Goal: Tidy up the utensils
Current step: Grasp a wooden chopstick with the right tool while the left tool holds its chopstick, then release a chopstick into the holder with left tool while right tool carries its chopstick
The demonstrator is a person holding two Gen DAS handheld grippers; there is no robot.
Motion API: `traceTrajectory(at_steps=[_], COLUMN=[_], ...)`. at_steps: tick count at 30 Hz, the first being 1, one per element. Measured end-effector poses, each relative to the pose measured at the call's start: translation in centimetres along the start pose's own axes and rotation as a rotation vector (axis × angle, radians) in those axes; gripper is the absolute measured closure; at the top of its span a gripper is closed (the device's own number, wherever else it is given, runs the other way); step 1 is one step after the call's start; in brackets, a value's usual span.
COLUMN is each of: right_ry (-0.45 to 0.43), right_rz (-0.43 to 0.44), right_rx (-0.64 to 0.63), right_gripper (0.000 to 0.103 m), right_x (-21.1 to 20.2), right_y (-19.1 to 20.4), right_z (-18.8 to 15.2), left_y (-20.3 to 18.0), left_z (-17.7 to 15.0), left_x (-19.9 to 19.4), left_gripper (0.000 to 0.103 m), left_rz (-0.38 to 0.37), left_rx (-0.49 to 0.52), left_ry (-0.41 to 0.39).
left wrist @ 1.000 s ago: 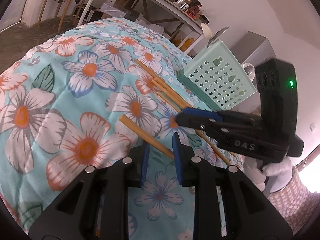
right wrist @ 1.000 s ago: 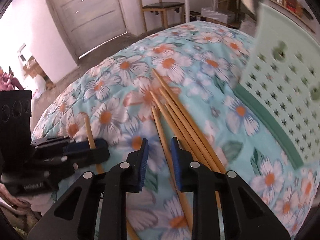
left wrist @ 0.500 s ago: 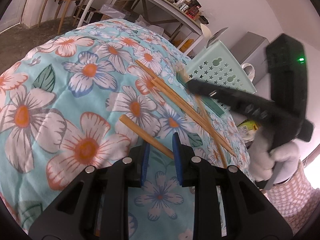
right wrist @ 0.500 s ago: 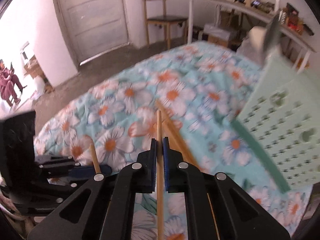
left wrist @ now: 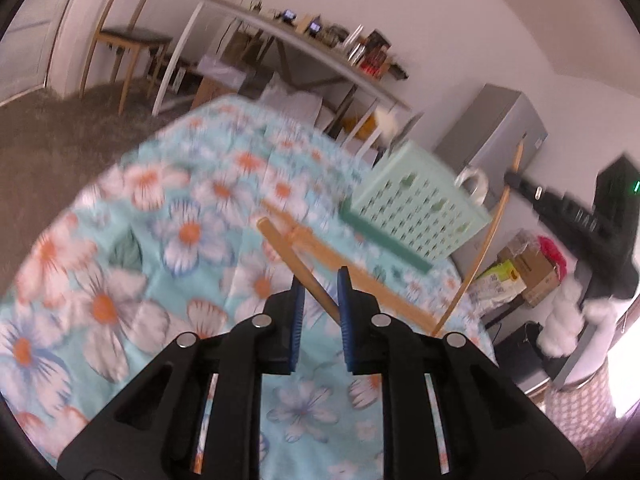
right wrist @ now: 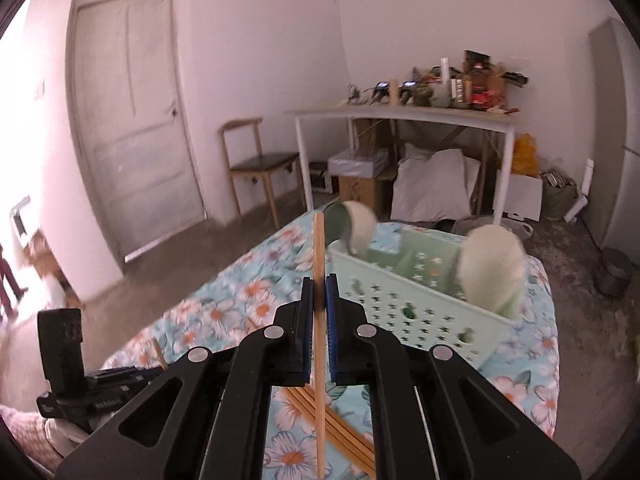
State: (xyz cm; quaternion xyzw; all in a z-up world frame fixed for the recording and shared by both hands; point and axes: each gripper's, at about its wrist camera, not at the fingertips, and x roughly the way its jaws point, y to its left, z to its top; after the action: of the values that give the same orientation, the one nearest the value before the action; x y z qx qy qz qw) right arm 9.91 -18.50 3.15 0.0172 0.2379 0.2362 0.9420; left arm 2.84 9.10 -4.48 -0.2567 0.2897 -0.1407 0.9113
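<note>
Both grippers have risen off the floral cloth since the earlier frames, each with a chopstick between its blue pads.

Left gripper [left wrist: 320, 300]: its jaws are closing on a chopstick [left wrist: 296, 256] that crosses them at a slant, its far end lifted above the loose chopsticks [left wrist: 360, 276] lying on the floral cloth [left wrist: 120, 280]. Right gripper [right wrist: 319, 300]: clamped tight on an upright chopstick [right wrist: 319, 248], raised just left of the mint basket [right wrist: 420, 312]. To do it well, I judge each stick should be tipped end-down and lowered into a free compartment before release. Two pale spoons [right wrist: 492, 268] already stand inside and could block the drop; the slanted stick may slip.
</note>
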Motion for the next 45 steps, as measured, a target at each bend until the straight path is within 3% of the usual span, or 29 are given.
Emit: traceTrajectory(at_steps=[11,15,25,30,35,40,45], right_ry=[-0.17,-0.227,-0.336,-0.342,-0.342,-0.336,-0.328], right_rz=[0.015,0.034,0.096,0.105,0.12,0.131,0.143], right_rx=[0.116,0.153,0.221,0.23,0.256,0.287,0.316], right_gripper=[0.097,0.097,0.097,0.097,0.097,0.097,0.097], right_x=[-5.3,-6.8,-9.6,-9.4,-9.2,-8.9,-8.9], right_y=[-2.7,-3.5,-5.8,-6.4,-7.5,-8.8,-9.7], right_z=[-0.8,-1.4,-1.8,-2.3,-2.8,-3.2,-3.4], left_y=[-5.6,-8.7,-17.7,-21.3,-23.1,-22.8,-21.5], left_z=[7.4,10.7,17.4,19.2,19.2,17.8,17.0], left_x=[-4.3,-5.0,-2.6,2.4,7.8,12.8,15.0], left_gripper=[0.098,0.098,0.098,0.098,0.098,0.098,0.098], left_rz=[-0.055,-0.112,-0.182,-0.178,-0.119,-0.051,-0.019], left_rx=[0.125,0.179,0.318,0.348,0.389,0.405,0.4], left_ry=[-0.182,-0.253,-0.43,-0.426,-0.39,-0.311,-0.232])
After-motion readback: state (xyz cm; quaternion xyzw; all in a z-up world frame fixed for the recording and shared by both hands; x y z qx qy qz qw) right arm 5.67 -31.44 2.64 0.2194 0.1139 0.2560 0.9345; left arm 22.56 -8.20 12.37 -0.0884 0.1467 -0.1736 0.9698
